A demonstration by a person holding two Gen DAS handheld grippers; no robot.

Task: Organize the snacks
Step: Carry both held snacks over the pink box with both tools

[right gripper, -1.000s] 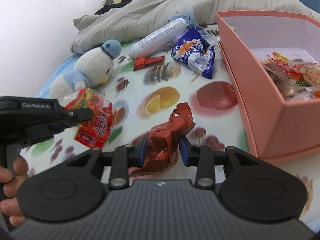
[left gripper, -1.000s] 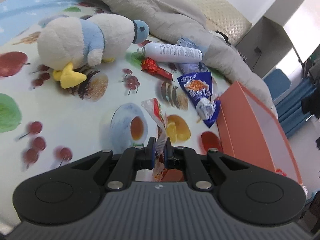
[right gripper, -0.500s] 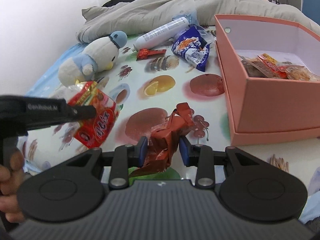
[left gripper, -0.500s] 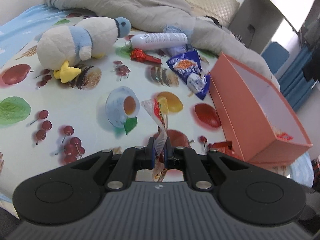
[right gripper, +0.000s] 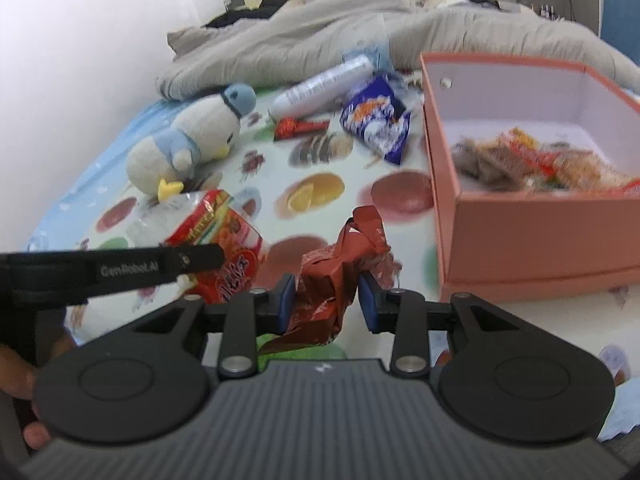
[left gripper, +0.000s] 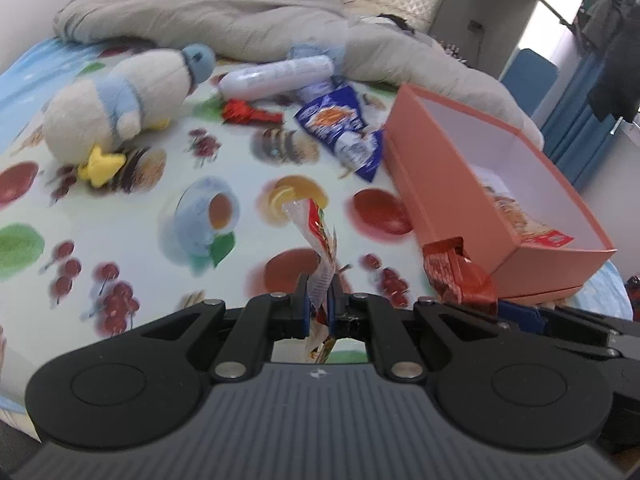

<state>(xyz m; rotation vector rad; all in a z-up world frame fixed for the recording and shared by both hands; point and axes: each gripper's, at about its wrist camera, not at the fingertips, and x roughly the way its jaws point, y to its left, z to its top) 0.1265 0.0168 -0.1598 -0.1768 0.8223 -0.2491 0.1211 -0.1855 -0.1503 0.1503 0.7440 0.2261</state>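
Nearest, the left tool (left gripper: 319, 305) is clenched on a flat, glossy red-and-clear snack packet (left gripper: 316, 228); the right tool (right gripper: 327, 299) grips a crumpled dark-red foil wrapper (right gripper: 340, 272). Both hang above the fruit-printed bed sheet (left gripper: 120, 216). Best practice: carry each over the rigid salmon-pink cardboard box (right gripper: 520, 236) before releasing. Beyond lie a crinkly blue snack bag (right gripper: 376, 122) and a soft plush penguin (right gripper: 192, 140).

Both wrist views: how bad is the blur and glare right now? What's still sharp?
Left wrist view: the plush penguin and the white bottle are smeared, the left hand-held gripper and its red packet stay sharp, the window at top right is blown out. Right wrist view: snacks in the orange box are blurred, the right hand-held gripper and its brown wrapper are crisp; fisheye bends the edges.
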